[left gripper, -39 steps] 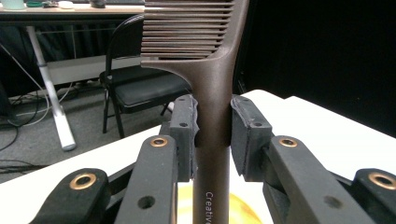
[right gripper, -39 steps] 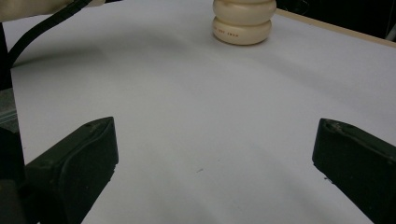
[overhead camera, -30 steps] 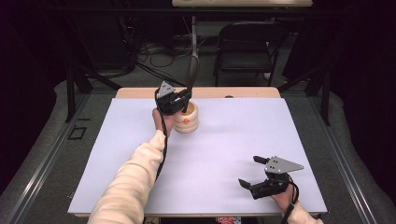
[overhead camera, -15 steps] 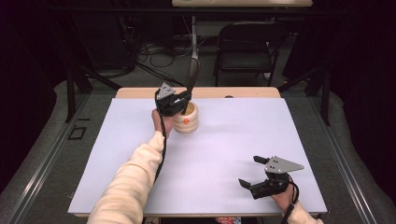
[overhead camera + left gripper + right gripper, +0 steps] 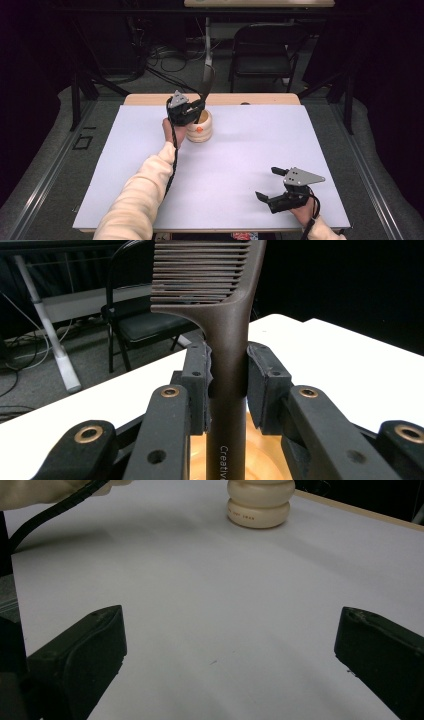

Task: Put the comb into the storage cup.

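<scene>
A dark brown comb (image 5: 227, 340) stands upright, its handle clamped between the pads of my left gripper (image 5: 228, 385), which is shut on it. In the high view that gripper (image 5: 192, 111) hovers over a cream ribbed holder (image 5: 202, 131) near the table's far edge, with the comb (image 5: 206, 82) rising above it. The handle's lower end reaches down into the holder's pale mouth (image 5: 260, 460). My right gripper (image 5: 268, 184) rests near the front right of the table, jaws open and nothing between them. From the right gripper view the holder (image 5: 259, 505) stands far ahead.
The white table top (image 5: 250, 150) has a wooden strip (image 5: 260, 99) along its far edge. A black folding chair (image 5: 260, 50) and cables lie on the floor beyond. The left arm's sleeve (image 5: 135, 200) and its cable cross the front left of the table.
</scene>
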A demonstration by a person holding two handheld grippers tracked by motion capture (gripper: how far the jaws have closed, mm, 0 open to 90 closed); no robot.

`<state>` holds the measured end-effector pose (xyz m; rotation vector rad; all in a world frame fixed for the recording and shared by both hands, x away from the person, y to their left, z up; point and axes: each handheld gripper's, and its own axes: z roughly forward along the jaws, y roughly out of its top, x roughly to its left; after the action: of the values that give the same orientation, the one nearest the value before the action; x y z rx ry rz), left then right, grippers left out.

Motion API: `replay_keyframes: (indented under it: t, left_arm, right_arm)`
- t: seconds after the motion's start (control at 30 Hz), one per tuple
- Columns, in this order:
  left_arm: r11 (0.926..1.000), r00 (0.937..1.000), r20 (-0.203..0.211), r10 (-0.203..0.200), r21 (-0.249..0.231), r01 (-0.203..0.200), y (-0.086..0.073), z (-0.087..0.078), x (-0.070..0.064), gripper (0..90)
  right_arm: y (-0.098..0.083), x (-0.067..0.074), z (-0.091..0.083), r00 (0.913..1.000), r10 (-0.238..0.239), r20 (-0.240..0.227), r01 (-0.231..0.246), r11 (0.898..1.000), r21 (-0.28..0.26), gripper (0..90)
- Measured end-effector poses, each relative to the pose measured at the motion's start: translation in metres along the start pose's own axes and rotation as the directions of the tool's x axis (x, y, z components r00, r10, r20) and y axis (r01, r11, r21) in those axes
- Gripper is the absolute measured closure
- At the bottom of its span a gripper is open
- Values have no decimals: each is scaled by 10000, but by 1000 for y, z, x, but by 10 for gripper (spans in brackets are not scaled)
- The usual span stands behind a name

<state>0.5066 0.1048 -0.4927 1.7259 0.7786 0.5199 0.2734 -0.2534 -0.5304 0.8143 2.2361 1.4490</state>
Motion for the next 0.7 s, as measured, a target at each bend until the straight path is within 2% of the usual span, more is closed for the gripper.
replay_keyframes:
  t: [0.53,0.6,0.63,0.67,0.7]
  left_arm:
    - [9997,9999,84,85,218,-87,-5,0,-1,723]
    - [9997,10000,62,54,241,-55,-6,0,0,723]
    - [9997,9999,-83,65,229,-63,-6,0,-1,724]
    - [9996,9999,99,75,253,-77,-6,0,-1,723]
    - [9996,9999,113,84,273,-87,-6,0,-1,723]
  right_arm:
    - [0,0,0,10000,-13,4,13,10000,32,0]
    - [0,0,0,10000,-15,4,15,10000,36,0]
    - [0,0,0,10000,-6,4,6,10000,43,0]
    - [0,0,0,10000,-14,7,14,10000,40,0]
    - [0,0,0,10000,-11,6,11,10000,37,0]
